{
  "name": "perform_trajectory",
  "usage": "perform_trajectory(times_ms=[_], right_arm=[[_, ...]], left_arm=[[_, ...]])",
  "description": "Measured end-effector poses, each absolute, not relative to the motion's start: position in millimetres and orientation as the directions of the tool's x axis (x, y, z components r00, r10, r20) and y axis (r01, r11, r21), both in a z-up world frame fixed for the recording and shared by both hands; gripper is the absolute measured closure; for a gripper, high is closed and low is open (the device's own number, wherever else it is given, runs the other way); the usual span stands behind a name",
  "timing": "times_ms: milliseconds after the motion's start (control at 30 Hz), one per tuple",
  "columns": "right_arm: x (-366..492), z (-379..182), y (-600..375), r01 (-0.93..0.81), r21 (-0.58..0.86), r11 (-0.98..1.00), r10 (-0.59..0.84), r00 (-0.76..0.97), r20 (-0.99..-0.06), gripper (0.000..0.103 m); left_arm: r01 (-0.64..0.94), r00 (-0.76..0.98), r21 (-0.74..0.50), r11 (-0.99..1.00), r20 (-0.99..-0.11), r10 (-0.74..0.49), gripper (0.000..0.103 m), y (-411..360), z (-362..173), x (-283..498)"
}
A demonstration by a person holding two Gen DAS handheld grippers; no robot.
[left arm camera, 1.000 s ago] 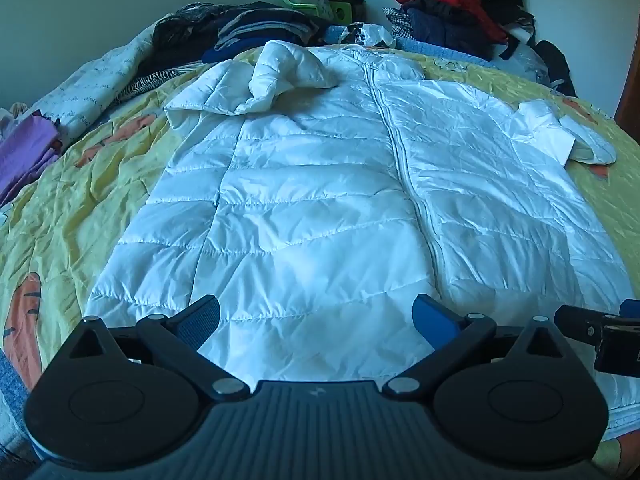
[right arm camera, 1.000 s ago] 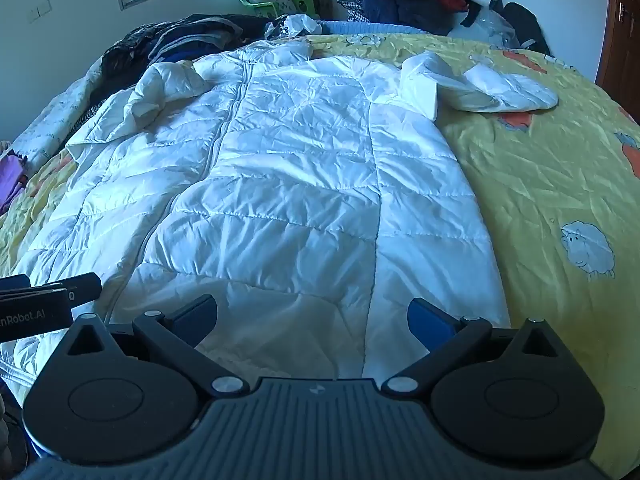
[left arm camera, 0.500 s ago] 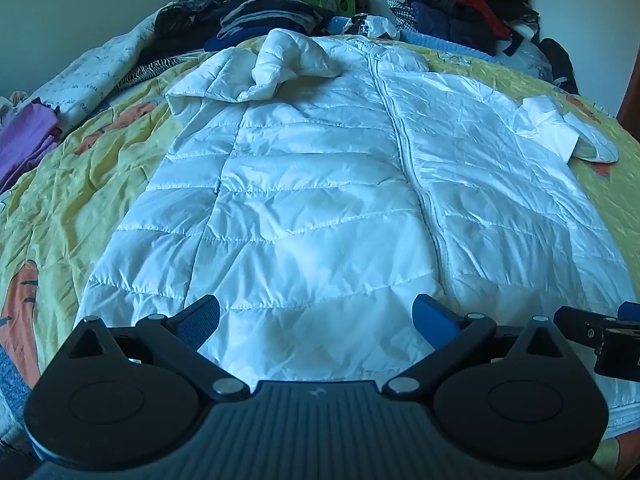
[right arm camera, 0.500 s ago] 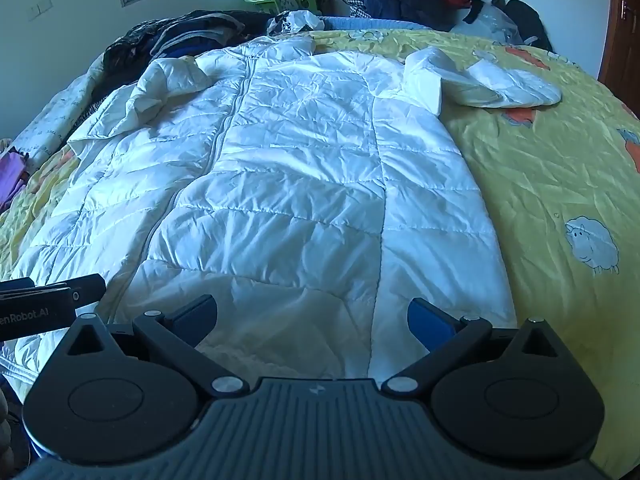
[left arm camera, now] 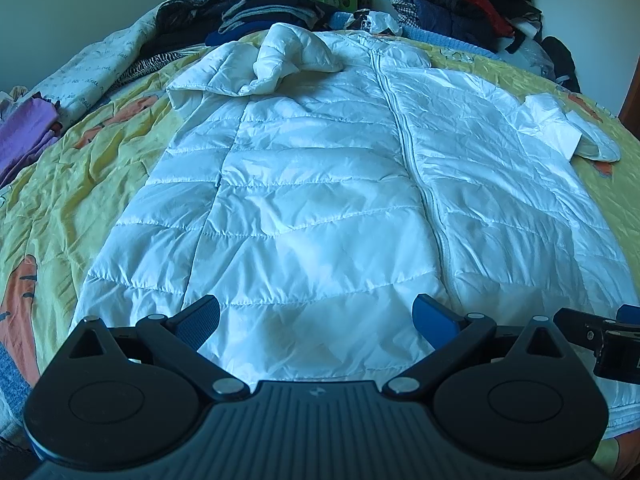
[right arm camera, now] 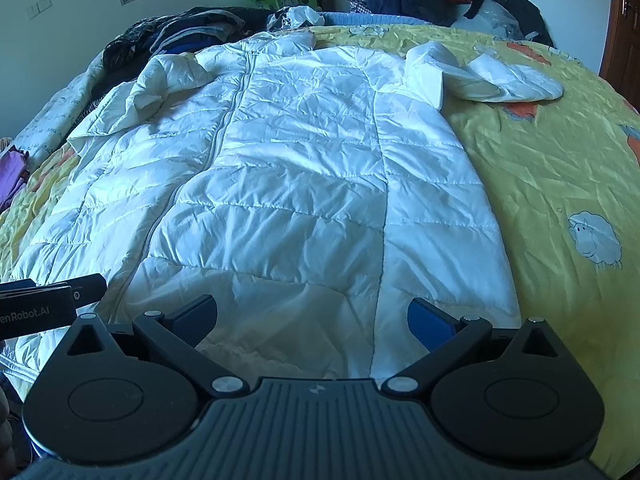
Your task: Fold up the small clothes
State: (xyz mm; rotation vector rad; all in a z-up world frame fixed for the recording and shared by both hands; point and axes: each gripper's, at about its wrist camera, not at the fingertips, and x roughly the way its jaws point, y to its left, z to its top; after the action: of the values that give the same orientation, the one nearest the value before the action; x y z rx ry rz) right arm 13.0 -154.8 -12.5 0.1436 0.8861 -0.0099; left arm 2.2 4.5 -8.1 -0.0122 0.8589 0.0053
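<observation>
A white quilted puffer jacket lies spread flat on the yellow bedspread, zipper up, collar at the far end. Its left sleeve is bunched up over the chest; its right sleeve lies folded out to the side. My left gripper hovers open over the hem on the left half, nothing between its blue pads. My right gripper is open too, above the hem on the right half. Each gripper shows at the edge of the other's view.
The yellow bedspread with cartoon sheep extends to the right. Piles of dark and red clothes sit along the far edge of the bed. Purple cloth lies at the left. A wooden door stands at the far right.
Both grippers have dipped slightly lower and closer to the jacket's hem. The jacket itself has not moved, and both grippers stay open.
</observation>
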Motion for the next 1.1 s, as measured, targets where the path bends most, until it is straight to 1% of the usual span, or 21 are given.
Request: perform_trajectory(times_ms=[1100], right_arm=[[16.5,-17.6,-153.9,0.072,0.133,0.989,0.061,0.613,-0.788,0.0]], left_arm=[[-0.012,0.636,-0.011,1.0,-0.771,-0.001,0.0,3.7,-11.2,5.7]])
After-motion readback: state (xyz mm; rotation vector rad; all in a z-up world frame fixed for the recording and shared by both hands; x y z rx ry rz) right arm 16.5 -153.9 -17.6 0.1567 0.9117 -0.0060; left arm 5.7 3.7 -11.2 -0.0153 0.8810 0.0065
